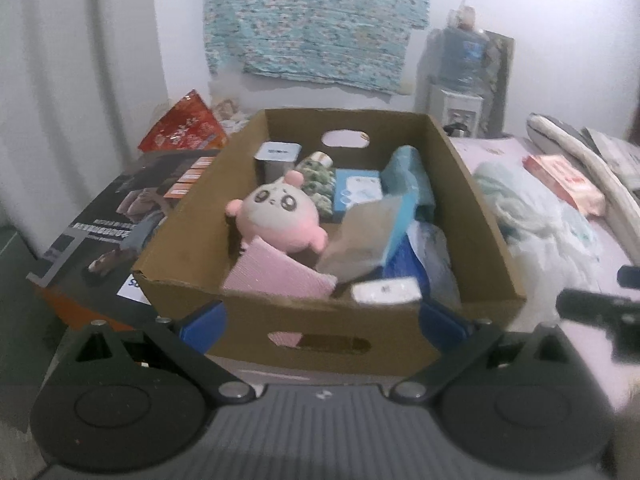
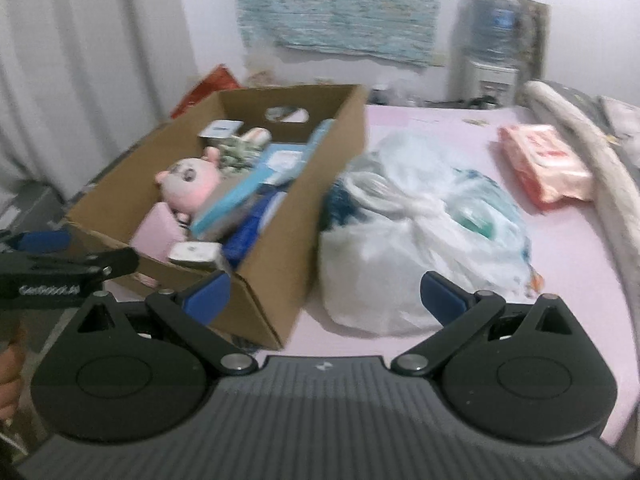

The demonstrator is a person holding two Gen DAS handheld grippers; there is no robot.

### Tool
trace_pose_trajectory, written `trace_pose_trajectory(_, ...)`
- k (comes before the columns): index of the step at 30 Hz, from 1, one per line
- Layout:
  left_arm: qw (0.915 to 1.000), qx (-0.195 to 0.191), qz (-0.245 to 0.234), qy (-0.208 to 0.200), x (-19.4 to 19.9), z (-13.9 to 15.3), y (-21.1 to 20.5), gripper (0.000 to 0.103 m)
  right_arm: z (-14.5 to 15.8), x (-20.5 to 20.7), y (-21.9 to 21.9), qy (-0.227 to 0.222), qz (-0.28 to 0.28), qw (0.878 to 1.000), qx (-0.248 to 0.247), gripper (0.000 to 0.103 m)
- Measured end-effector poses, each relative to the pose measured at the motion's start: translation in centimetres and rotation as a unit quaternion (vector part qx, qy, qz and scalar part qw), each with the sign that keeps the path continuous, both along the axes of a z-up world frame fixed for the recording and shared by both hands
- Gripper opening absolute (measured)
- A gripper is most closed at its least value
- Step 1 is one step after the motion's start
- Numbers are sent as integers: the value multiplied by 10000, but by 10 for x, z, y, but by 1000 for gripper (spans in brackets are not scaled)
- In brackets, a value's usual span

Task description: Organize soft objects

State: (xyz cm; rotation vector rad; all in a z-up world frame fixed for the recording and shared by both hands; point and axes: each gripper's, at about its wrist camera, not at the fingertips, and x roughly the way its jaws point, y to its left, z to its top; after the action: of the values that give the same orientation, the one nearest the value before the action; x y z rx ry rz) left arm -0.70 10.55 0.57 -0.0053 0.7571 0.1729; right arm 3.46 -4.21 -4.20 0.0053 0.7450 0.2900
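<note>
Both tools gape over pink bed point(image 2: 440, 128).

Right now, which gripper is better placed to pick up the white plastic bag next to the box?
Right, probably. The right gripper is open and faces the white plastic bag directly, while the left gripper, also open, is lined up on the cardboard box.

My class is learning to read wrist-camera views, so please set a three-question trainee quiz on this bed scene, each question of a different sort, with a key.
1. True or false: the pink plush toy lies inside the cardboard box.
2. What sits on the bed right of the box? A) white plastic bag B) kettle C) shoe
3. Fill in: both the left gripper and the right gripper are ____.

Key: 1 true; 2 A; 3 open.
</note>
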Motion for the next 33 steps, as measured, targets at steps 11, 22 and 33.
trace_pose_trajectory(11,9997,-13,-179,176,-3,-7,-3,103,3,-18,-1,79,-445,9990,-47,102)
trace_pose_trajectory(22,9993,-291,-209,101,-13,1,4,103,4,-29,11,85,-533,9984,-158,102)
trace_pose_trajectory(33,9996,-217,-161,56,-22,8,0,103,7,-38,9,35,-537,9985,-128,102)
